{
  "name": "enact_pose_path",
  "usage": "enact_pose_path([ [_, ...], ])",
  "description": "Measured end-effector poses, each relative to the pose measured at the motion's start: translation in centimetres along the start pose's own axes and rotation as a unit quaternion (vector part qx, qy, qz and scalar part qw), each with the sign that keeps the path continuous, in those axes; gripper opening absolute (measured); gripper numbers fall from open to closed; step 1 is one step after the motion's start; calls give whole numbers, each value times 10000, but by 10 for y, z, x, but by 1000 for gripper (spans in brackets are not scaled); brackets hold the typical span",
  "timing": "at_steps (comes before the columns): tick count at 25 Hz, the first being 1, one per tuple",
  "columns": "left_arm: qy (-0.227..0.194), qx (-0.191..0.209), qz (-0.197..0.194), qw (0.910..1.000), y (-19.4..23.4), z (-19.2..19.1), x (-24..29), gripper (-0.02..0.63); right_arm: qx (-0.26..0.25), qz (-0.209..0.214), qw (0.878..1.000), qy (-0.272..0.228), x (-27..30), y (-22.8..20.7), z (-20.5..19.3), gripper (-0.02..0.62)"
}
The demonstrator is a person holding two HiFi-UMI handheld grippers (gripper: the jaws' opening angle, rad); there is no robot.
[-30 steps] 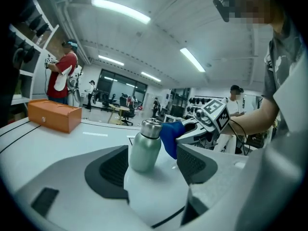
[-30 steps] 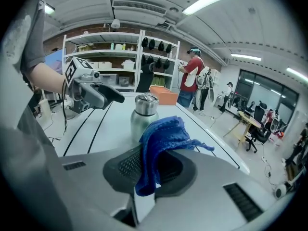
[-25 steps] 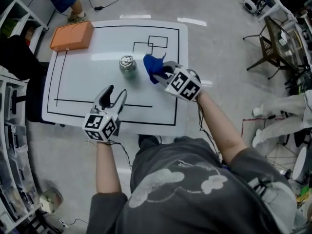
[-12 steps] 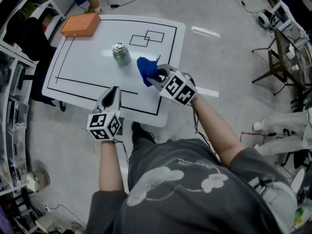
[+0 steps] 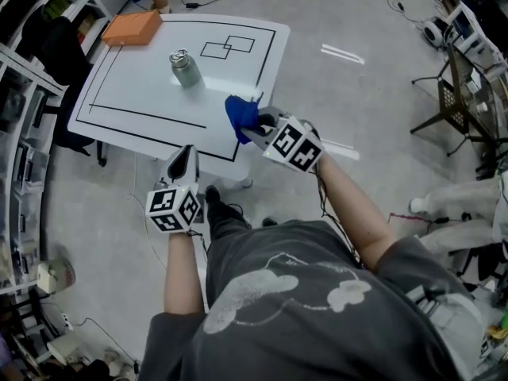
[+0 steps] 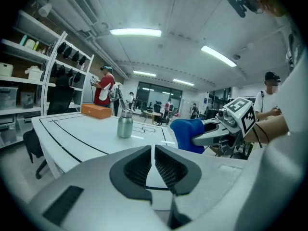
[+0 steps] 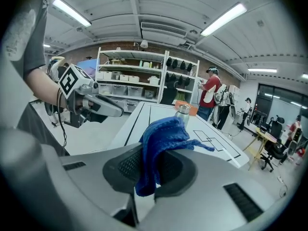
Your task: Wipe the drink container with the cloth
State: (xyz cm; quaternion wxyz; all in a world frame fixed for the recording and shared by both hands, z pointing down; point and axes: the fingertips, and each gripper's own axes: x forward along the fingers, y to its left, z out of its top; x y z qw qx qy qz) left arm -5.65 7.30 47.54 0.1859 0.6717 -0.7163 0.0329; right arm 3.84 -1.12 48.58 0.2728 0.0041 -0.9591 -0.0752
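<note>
Table: white, marked with black lines; in the head view it fills the upper left, with two overlapping drawn rectangles at 1 o'clock of the bottle.
Left gripper: held off the table's near edge, at 7 o'clock of the cloth. Its jaws have just been closing and now stand pressed almost together, with only a thin slit between the pads. Nothing is between them and they touch nothing.
Right gripper: held over the table's near right corner. Its jaws pinch the cloth, which bunches up above the pads and hangs a little below them.
Box: orange, flat on the far left corner, at 11 o'clock of the bottle, well apart from it.
Cloth: blue, crumpled, in the right jaws, clear of the bottle.
Bottle: metal, upright on the table, at 11 o'clock of the cloth, touched by neither gripper.
Count: one table, two grippers, one box, one cloth, one bottle.
</note>
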Motion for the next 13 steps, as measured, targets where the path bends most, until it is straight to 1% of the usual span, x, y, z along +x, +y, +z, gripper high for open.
enact_pose_path([
  [5,172,37,345,9992,-15,-19,-14,9,-5,151,9999,68,-16,26,-15,43],
  [10,197,320,407,9985,-33,-24,-32,8,-60,226,9997,15,-27,44,-17,43],
  [13,161,339,422,9984,-38,-25,-38,8,-88,255,9996,-14,-31,48,-16,42],
])
